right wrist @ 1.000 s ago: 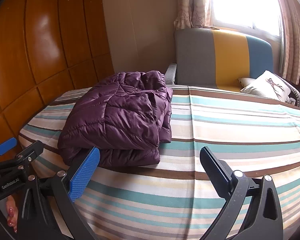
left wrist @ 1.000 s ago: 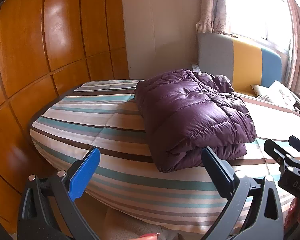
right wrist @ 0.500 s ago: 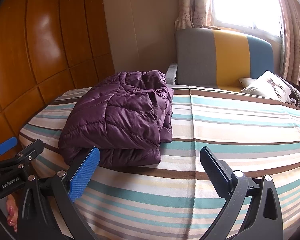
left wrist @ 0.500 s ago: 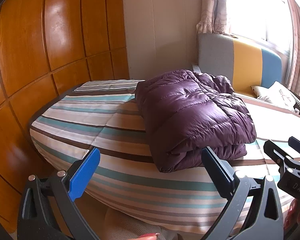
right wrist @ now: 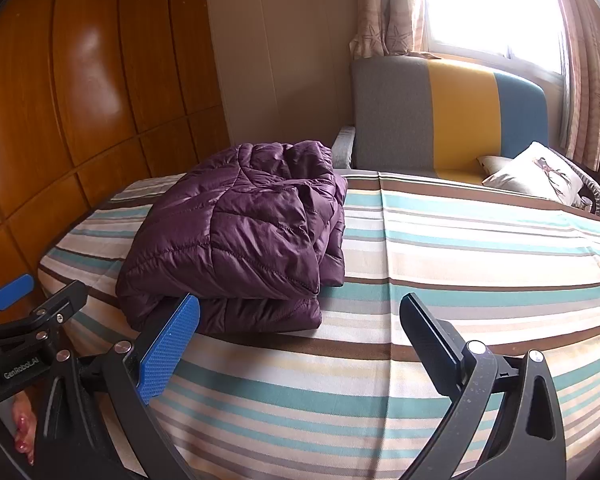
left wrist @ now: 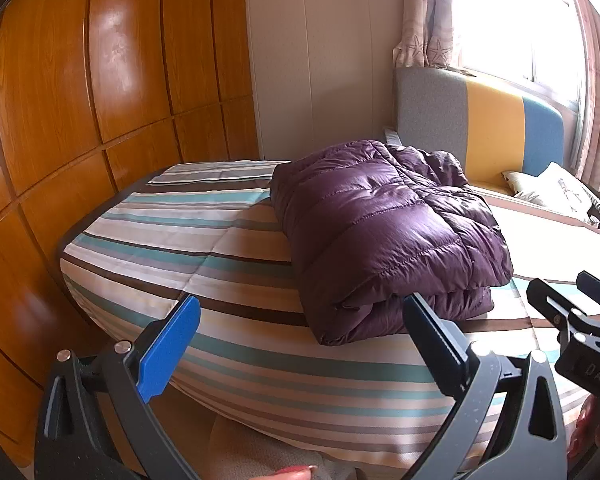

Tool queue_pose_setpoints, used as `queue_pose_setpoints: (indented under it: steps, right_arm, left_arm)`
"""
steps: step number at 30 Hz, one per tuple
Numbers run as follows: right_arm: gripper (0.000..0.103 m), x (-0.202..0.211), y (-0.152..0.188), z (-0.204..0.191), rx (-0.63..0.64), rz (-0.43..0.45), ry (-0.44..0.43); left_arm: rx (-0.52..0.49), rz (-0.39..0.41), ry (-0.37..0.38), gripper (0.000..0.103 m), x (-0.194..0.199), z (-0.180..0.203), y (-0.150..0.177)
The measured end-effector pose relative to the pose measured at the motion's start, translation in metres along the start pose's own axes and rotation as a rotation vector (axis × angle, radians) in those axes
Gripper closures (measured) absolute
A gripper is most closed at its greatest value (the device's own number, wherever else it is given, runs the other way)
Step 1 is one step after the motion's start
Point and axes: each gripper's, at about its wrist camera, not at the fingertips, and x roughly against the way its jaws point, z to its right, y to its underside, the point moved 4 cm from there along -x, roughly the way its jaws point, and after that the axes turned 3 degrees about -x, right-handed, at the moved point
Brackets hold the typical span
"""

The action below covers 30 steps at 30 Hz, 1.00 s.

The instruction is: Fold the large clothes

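A purple quilted down jacket (left wrist: pixel 384 232) lies folded into a thick bundle on the striped bed (left wrist: pixel 204 236); it also shows in the right wrist view (right wrist: pixel 240 240). My left gripper (left wrist: pixel 300 344) is open and empty, held back from the bed's near edge, just short of the jacket. My right gripper (right wrist: pixel 300 340) is open and empty, near the bed edge to the right of the jacket. Each gripper shows at the edge of the other's view.
A wooden panelled wardrobe (left wrist: pixel 80 100) stands close on the left. A grey, yellow and blue sofa (right wrist: pixel 440 116) with a white cushion (right wrist: pixel 536 172) stands beyond the bed under a bright window. Bare striped bedding (right wrist: pixel 480 248) spreads right of the jacket.
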Motion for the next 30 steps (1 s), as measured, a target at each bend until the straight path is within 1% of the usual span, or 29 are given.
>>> queue_pose_setpoints:
  steps: [10,23,27,30]
  right_arm:
    - [0.003,-0.0011,0.0004,0.0012,0.0,-0.006,-0.003]
    - [0.003,-0.0049,0.0017,0.0005,-0.001,-0.014,-0.004]
    - [0.003,-0.006,0.0025,0.0014,-0.002,-0.019,-0.005]
    - [0.003,-0.0074,0.0039,0.0029,-0.007,-0.026,-0.005]
  left_arm:
    - [0.002,0.015,-0.01,0.002,0.0031,-0.0006,-0.0014]
    - [-0.002,-0.002,0.025,0.002,0.0035,0.0027,0.0004]
    - [-0.011,-0.001,-0.004,0.002,0.0026,0.0039,0.0021]
    - [-0.009,-0.013,0.007,0.002,0.0002,0.0037,0.0025]
